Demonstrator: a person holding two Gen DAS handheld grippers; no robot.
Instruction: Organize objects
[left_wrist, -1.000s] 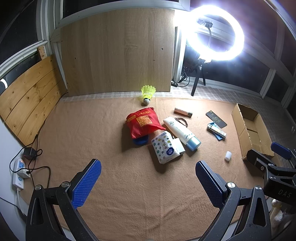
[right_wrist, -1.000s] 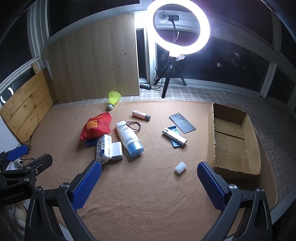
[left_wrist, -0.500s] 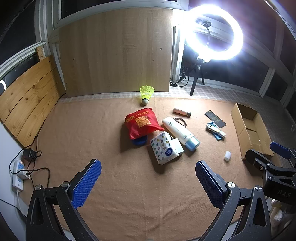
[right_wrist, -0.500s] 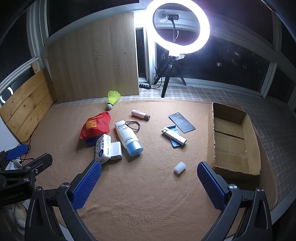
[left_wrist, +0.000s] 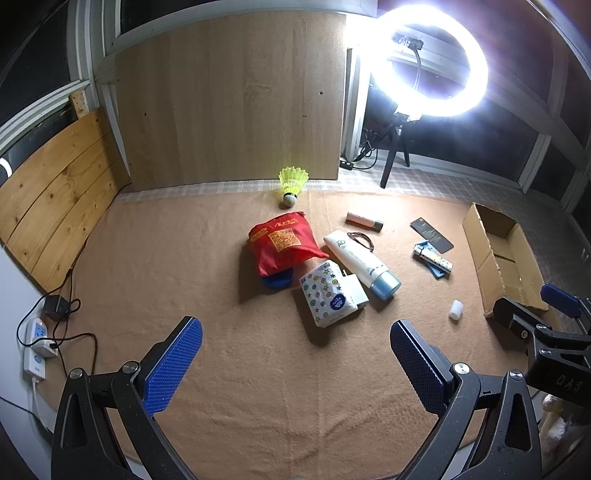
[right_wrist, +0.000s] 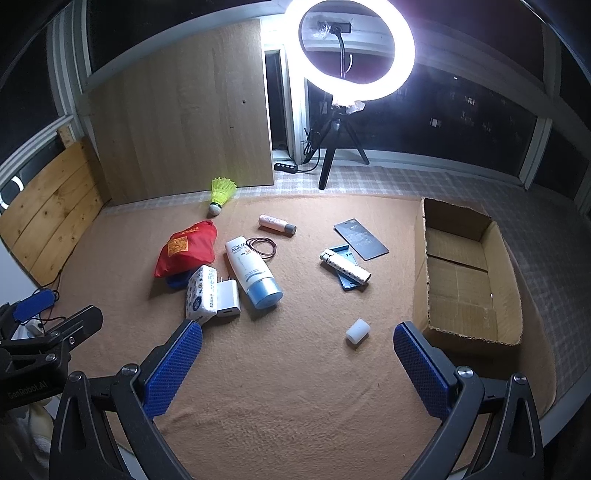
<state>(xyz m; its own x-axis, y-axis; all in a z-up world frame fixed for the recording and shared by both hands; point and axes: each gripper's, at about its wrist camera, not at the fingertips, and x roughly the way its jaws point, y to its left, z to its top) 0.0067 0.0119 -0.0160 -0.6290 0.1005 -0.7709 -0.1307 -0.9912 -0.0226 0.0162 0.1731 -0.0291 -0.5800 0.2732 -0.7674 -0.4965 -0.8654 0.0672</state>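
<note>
Loose objects lie on a tan carpet: a red pouch (left_wrist: 283, 242), a tissue pack (left_wrist: 328, 293), a white charger (right_wrist: 228, 297), a white-and-blue tube (left_wrist: 364, 264), a yellow shuttlecock (left_wrist: 291, 184), a pink stick (right_wrist: 277, 224), a hair tie (right_wrist: 261, 245), a black card (right_wrist: 361, 238), a patterned tube (right_wrist: 345, 266) on a blue case, and a small white cylinder (right_wrist: 358, 331). An open cardboard box (right_wrist: 466, 273) stands at the right. My left gripper (left_wrist: 295, 349) and right gripper (right_wrist: 297, 350) are both open and empty, held above the carpet's near edge.
A ring light on a tripod (right_wrist: 349, 48) stands behind the carpet. Wooden boards (left_wrist: 232, 99) lean on the back and left walls. A power strip with cables (left_wrist: 35, 345) lies at the left edge. The right gripper shows in the left wrist view (left_wrist: 546, 332).
Both views have shifted only slightly; the objects sit a touch lower and nearer in frame. Nothing on the carpet has moved, and both grippers stay open.
</note>
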